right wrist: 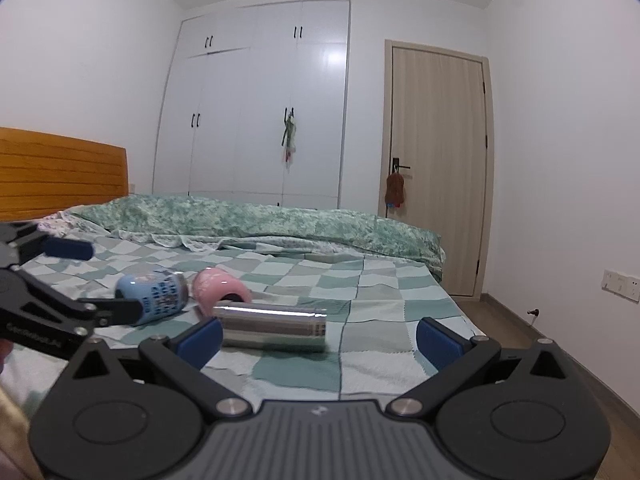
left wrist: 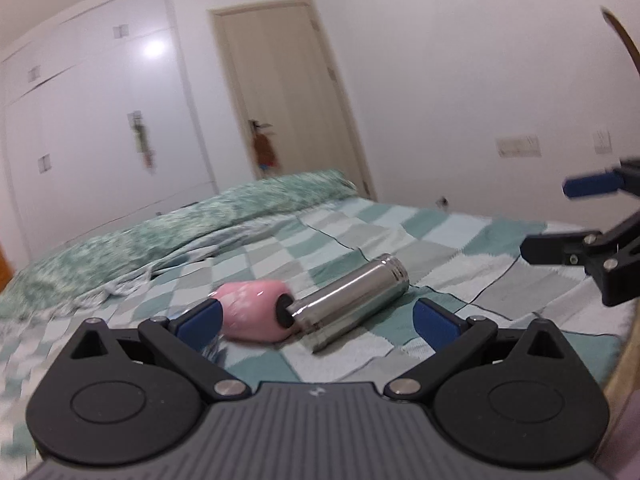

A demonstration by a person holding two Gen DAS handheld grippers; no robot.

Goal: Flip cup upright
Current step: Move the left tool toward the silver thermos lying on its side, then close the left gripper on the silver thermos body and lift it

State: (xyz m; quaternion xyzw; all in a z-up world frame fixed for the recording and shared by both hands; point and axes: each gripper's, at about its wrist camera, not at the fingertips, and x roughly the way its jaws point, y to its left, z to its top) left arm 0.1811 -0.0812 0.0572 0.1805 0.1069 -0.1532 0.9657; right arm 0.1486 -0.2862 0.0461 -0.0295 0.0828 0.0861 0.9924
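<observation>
Both spread wide and empty: left gripper [left wrist: 318, 318] low over the checked blanket [left wrist: 400, 232], right gripper [right wrist: 320, 334] likewise. Just ahead, lying on its side, steel cup [right wrist: 274, 326], touching a pink cup [right wrist: 218, 286], also toppled; beside that, a blue cup [right wrist: 154, 296], down too.

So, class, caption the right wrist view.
Open right gripper faces a steel cup lying sideways on the bed.
</observation>
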